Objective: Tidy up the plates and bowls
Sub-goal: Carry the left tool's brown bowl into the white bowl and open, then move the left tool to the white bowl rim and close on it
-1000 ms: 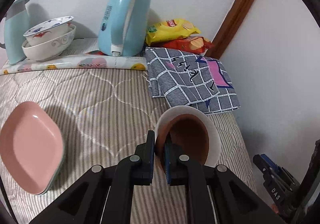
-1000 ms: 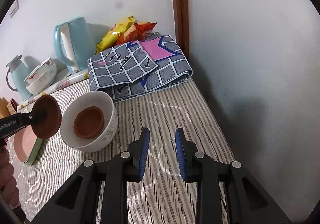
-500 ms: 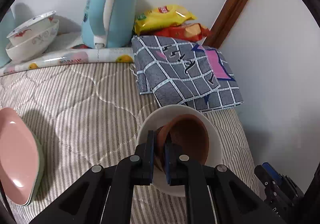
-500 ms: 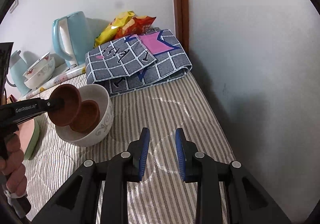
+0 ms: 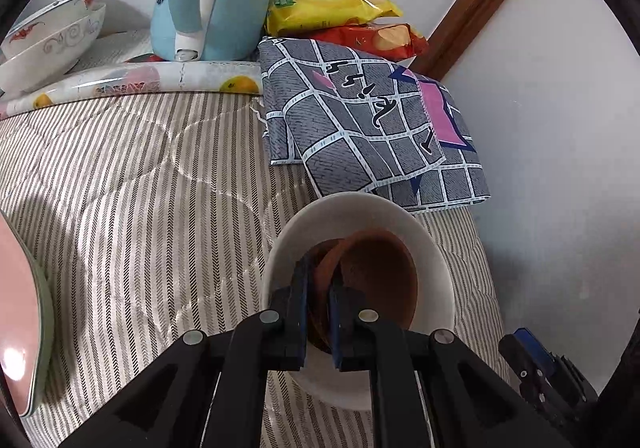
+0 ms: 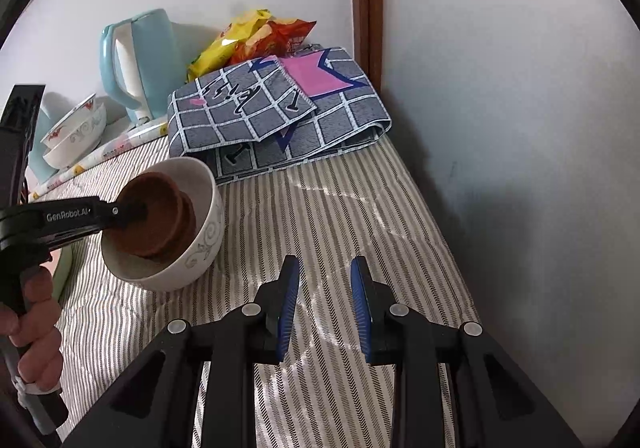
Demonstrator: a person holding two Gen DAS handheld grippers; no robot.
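Pinching the rim of the brown dish inside the white bowl near the bed's right edge, your left gripper holds something light, stiff, breakable; right gripper spread, empty.

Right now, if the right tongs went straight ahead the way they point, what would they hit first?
The right tongs are open and empty, aimed along bare striped bedding. The first thing in line looks like the folded checked cloth by the wall, though depth is hard to judge. The white bowl sits off to their left.
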